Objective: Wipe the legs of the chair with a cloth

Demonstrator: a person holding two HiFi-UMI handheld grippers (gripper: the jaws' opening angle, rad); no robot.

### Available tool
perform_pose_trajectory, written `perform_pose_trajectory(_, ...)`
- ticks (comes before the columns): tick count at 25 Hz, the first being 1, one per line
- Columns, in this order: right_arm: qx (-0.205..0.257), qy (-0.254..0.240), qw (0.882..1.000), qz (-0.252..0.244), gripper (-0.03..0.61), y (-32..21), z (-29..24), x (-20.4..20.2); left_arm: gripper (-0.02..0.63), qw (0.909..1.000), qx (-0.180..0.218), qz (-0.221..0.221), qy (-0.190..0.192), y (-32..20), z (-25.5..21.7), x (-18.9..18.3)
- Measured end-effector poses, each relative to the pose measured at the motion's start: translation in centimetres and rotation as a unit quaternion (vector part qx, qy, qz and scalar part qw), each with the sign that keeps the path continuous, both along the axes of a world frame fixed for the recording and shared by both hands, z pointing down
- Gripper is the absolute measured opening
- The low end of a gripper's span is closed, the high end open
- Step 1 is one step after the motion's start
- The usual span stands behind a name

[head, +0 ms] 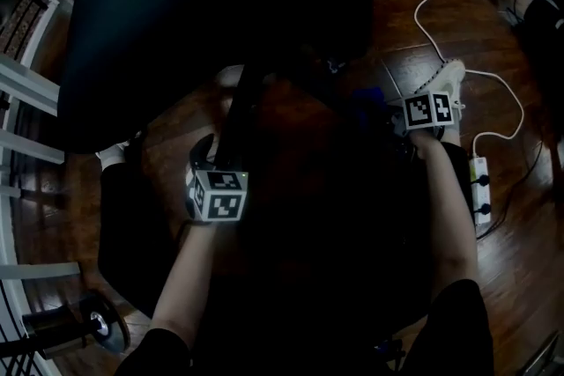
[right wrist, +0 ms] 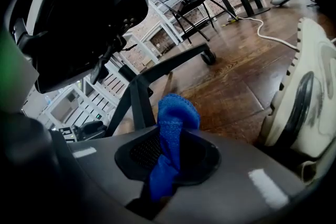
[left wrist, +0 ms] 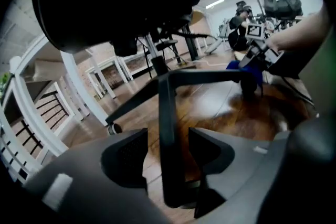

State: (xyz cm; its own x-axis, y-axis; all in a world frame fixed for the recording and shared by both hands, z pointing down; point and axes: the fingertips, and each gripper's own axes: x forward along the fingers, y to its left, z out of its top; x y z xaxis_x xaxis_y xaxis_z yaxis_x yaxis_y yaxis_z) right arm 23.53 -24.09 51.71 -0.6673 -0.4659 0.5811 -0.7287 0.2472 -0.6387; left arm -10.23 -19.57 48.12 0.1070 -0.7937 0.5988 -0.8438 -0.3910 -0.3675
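Chair legs: black flat spokes under the black office chair (head: pixel 203 4), spread low over the brown wooden plank floor (head: pixel 405 22). We see the left gripper (left wrist: pixel 168 136) straddling one black chair leg (left wrist: pixel 167 105). Its jaws stand apart and the leg runs up between them with a strip of floor showing on either side, so nothing is clamped. That leg meets the hub up ahead, and a second spoke branches off to a black castor (left wrist: pixel 112 127) by the white railing (left wrist: pixel 79 92).

The right gripper (right wrist: pixel 169 159) has its jaws pressed together on a blue knitted cloth (right wrist: pixel 177 113). The cloth bunches up out of the jaws, and its top stands just beside another black spoke. We cannot tell if the cloth touches that spoke. From the left gripper view, the cloth sits at the outer end of the crosswise spoke.

The head view is dark. Both grippers sit below the seat, held on bare forearms and well apart, the left one at the left. A white shoe (right wrist: pixel 310 92) rests on the floor just right of the right gripper. We also mark a white cable (head: pixel 493 79) looping over the planks to a white power strip (head: pixel 481 189) at the right.
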Motion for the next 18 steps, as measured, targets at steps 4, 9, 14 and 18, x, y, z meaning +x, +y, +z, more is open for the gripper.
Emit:
perform_pose_trajectory(4, -0.009, -0.008, 1.000, 0.014, 0.075, 0.0, 0.2, -0.2, 0.252, 0.9965, -0.081, 0.016, -0.013, -1.1, 3.7, -1.5)
perform_pose_trajectory(9, -0.043, -0.040, 0.997, 0.057, 0.072, 0.7, 0.0, 0.1, 0.143, 0.9938, -0.091, 0.019, 0.061, -1.3, 4.2, -0.7)
perform_pose_trajectory(14, -0.075, -0.076, 0.986, 0.132, 0.072, 1.3, 0.1, 0.4, 0.146, 0.9933, -0.095, 0.041, 0.053, -1.7, 4.7, -0.7)
perform_pose_trajectory(18, -0.089, -0.077, 0.982, 0.147, 0.072, 2.4, 0.2, -0.5, 0.147, 0.9901, -0.104, 0.086, 0.040, -2.4, 4.9, -1.5)
